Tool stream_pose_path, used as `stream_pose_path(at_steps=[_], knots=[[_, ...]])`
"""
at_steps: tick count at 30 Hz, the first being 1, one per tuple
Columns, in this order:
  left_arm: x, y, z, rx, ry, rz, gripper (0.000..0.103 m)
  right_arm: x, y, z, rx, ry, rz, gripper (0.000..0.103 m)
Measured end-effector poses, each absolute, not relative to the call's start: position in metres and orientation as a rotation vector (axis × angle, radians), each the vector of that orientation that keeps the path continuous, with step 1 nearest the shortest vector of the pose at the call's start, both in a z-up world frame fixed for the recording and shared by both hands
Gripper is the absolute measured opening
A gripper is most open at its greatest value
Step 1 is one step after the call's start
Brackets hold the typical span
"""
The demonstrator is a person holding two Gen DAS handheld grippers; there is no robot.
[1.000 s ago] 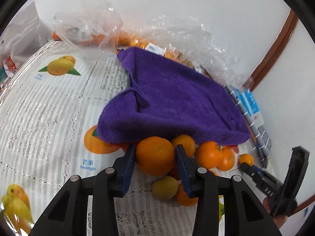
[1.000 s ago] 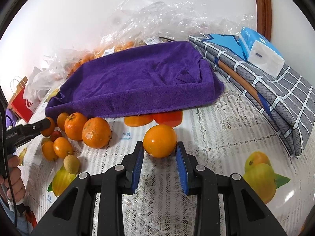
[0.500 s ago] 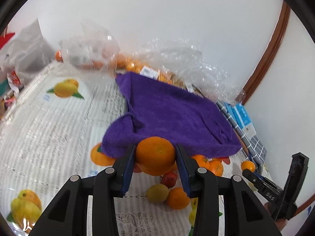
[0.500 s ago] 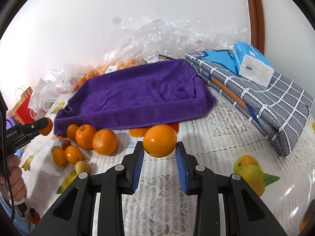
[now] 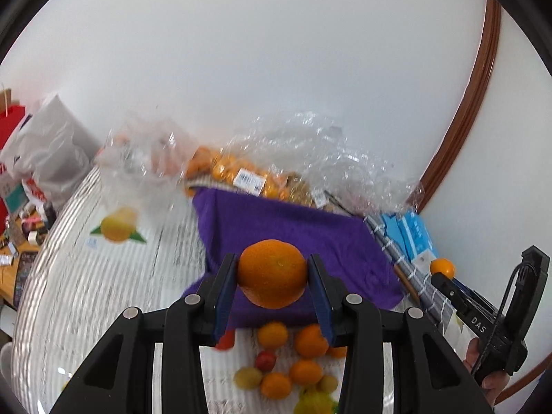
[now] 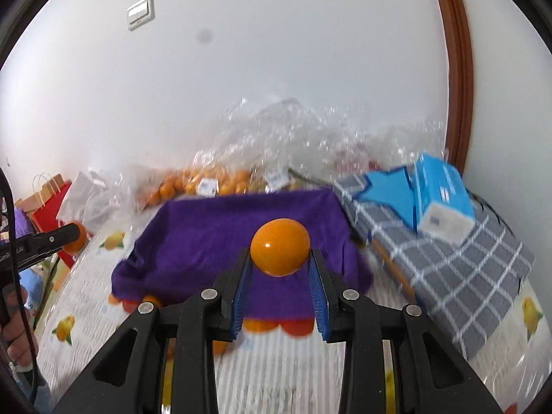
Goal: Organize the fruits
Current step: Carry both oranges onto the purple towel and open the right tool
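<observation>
above the purple towel (image 5: 296, 238), left claw (image 5: 272, 272) clamped on a dimpled tangerine (image 5: 272, 273), right claw (image 6: 279, 255) clamped on a smooth orange fruit (image 6: 280, 246). carry step, both aloft. next: choosing a spot, lowering gently, clear of loose fruits (image 5: 289, 369) at towel's near edge.
</observation>
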State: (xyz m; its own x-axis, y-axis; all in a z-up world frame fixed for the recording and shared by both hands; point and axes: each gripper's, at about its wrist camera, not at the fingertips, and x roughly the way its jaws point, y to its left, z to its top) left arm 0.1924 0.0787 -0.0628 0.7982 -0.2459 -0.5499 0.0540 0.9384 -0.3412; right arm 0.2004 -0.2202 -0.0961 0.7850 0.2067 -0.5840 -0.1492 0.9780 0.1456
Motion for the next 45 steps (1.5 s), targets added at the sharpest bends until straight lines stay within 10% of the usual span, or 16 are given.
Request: stream_pose_path(at_steps=[45], knots=[[0.316,0.040,-0.170,-0.189,0.880,-0.051,0.039,0.333,-0.201,-0.198,0.066,0.890,0.184,0.033]])
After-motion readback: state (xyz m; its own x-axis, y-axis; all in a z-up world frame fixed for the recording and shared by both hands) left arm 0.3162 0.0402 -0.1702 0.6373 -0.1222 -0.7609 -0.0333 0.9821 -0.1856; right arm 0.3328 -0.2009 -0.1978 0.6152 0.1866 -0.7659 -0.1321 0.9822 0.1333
